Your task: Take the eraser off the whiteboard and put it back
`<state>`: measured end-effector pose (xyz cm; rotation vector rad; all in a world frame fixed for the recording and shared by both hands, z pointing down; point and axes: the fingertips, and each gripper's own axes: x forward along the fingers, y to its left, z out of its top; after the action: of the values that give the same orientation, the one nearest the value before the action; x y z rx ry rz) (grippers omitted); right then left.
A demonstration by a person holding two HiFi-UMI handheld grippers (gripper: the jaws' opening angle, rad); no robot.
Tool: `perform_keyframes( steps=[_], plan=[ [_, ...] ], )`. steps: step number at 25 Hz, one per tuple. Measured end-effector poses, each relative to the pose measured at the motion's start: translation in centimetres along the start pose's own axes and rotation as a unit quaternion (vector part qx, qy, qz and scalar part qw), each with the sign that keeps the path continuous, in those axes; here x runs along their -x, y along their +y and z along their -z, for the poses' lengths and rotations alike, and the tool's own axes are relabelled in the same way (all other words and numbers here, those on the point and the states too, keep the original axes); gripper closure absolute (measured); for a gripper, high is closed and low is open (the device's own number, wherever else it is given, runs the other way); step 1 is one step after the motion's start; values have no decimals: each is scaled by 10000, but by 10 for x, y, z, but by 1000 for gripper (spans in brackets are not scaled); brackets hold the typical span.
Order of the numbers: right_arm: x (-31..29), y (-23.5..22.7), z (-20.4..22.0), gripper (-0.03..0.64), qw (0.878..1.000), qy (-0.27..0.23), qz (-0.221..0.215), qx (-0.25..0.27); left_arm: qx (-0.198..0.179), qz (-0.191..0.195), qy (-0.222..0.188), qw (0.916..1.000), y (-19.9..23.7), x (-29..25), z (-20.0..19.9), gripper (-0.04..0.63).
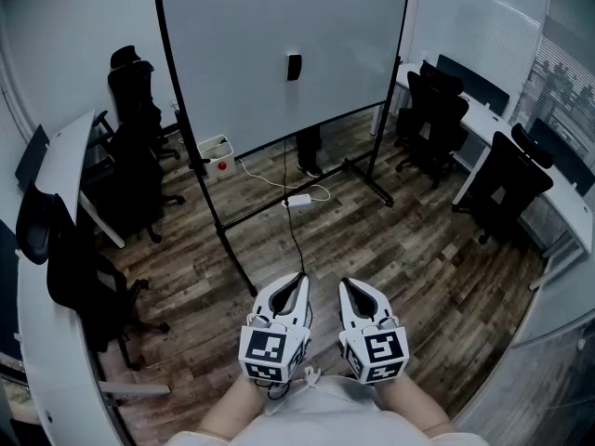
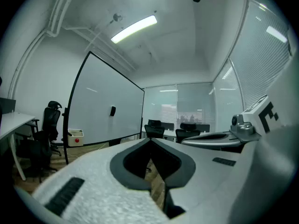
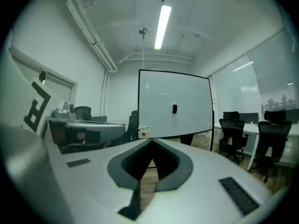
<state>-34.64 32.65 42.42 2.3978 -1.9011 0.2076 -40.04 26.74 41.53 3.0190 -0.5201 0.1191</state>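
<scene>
The whiteboard (image 1: 279, 45) stands on its black frame at the far side of the room, and the small dark eraser (image 1: 294, 67) sits on its face, right of the middle and a little above mid-height, with nothing near it; both tools are well apart from it, held side by side at the near edge over the wooden floor (image 1: 390, 249); the left gripper (image 1: 299, 279) has its jaws pressed together, tips meeting, with nothing between them; the right gripper (image 1: 345, 284) likewise has its jaws closed tip to tip and empty; both point toward the board; black office chairs (image 1: 135, 147) crowd the left side along a white desk (image 1: 65, 165), and more of them stand on the far right; a white box (image 1: 218, 152) with a red spot sits on the floor by the board's left leg, and a cable (image 1: 296, 235) trails from under the board toward the near side.
</scene>
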Motion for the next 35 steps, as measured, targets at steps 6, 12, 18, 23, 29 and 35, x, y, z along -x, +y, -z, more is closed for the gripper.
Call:
perform_keyframes(
  steps=[6, 12, 18, 23, 29, 35],
  plan=[
    [1, -8, 11, 591, 9998, 146, 117, -44, 218, -69, -60, 9997, 11, -2, 4, 577],
    [6, -17, 14, 591, 9992, 179, 308, -194, 305, 141, 51, 9994, -5, -7, 12, 577],
    [1, -37, 26, 589, 9993, 228, 209, -229, 291, 55, 188, 9994, -15, -27, 24, 577],
    [-20, -76, 32, 589, 9991, 218, 1, -353, 151, -167, 291, 9993, -21, -63, 30, 577],
    [-62, -145, 21, 589, 9985, 177, -410, -327, 91, -522, 254, 9983, -25, -139, 20, 577],
    [-98, -234, 2, 589, 9978, 144, -620, -179, 96, -760, 137, 9970, -40, -228, 5, 577]
  ],
)
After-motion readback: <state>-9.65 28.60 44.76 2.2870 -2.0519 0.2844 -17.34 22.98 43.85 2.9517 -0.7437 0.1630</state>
